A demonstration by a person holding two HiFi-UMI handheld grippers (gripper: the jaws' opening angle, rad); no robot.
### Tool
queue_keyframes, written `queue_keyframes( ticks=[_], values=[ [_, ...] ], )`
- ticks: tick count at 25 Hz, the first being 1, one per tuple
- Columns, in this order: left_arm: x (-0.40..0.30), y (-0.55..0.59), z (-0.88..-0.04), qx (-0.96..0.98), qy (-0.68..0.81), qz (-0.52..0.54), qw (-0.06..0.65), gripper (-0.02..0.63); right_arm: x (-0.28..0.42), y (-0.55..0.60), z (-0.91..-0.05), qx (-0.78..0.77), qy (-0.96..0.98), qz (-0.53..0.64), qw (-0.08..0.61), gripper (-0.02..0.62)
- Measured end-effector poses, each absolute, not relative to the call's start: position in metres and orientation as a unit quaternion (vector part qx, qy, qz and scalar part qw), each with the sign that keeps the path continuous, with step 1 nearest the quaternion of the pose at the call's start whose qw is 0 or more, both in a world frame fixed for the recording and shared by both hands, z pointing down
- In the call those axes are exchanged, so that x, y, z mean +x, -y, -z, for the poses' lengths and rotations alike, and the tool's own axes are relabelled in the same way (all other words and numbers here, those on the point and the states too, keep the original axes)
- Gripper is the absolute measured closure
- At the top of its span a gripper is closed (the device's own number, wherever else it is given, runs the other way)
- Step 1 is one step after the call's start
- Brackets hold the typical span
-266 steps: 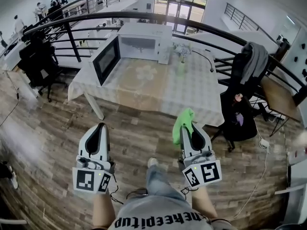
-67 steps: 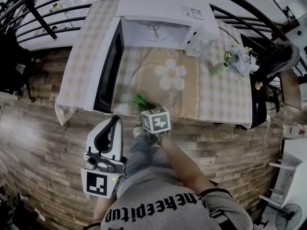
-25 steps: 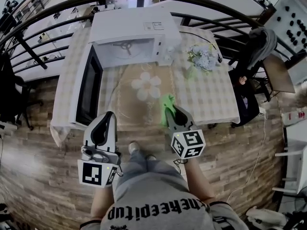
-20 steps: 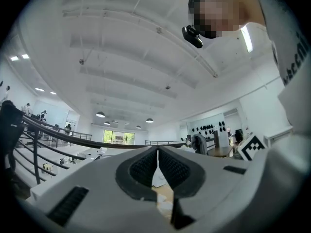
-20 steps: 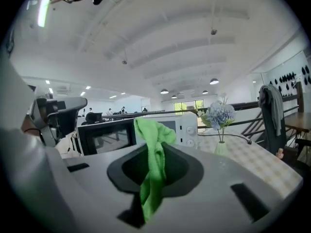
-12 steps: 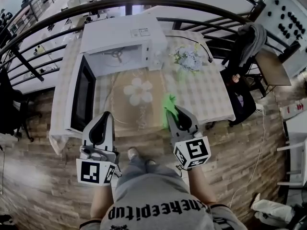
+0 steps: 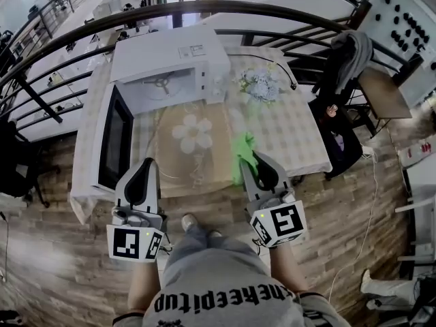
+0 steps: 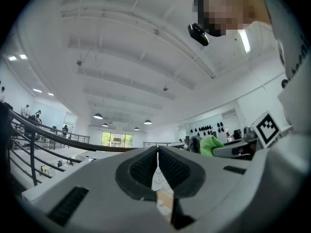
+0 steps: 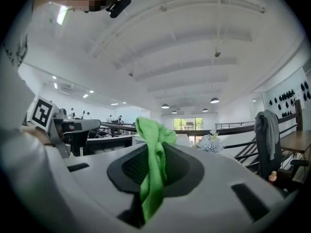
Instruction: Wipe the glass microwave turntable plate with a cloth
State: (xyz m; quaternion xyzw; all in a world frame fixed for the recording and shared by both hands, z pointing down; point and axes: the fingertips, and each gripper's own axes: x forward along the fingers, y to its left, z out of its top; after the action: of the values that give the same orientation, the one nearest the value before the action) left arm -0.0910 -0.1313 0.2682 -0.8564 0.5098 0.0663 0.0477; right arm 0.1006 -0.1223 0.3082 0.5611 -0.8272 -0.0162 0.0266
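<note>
Green cloth [image 9: 154,165] is pinched by the right tongs [image 7: 251,159], whose jaws are closed onto it; the fabric bunches above the jaw tips and hangs down through the slot between them; the left tongs [image 8: 157,160] are pressed together, jaw against jaw, and carry nothing; both tongs are held side by side and apart from one another, at the near edge of the worktop [image 7: 300,142], tips directed toward it, with the wooden floor [image 7: 54,251] below their rear bodies; the glass turntable plate [image 7: 182,157] lies flat on the worktop ahead of the tongs, between the line of the left tips and the line of the right tips; its rim shows only as a faint arc over a flower motif in the checked covering; both tongs are clear of the plate, and the cloth sits just right of its rim; the microwave [image 7: 170,60] stands beyond the plate, farther from the tongs, with its door [image 7: 112,138] swung open on the left tongs' side; a bunch of pale flowers [image 7: 259,85] stands ahead of the right tongs, beside the microwave; a dark railing [image 7: 204,7] curves behind the microwave; a chair draped with a grey garment [image 7: 347,53] stands off the worktop, to the right of the right tongs.
</note>
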Motion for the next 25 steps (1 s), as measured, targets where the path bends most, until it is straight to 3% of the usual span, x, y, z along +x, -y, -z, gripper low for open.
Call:
queue_keyframes(
  ticks=[25],
  values=[
    [-0.070,0.100,-0.264,-0.860,-0.504,-0.063,0.055,0.594,0.113,0.088,-0.291,0.571,0.820,0.042,-0.009,0.543]
  ],
)
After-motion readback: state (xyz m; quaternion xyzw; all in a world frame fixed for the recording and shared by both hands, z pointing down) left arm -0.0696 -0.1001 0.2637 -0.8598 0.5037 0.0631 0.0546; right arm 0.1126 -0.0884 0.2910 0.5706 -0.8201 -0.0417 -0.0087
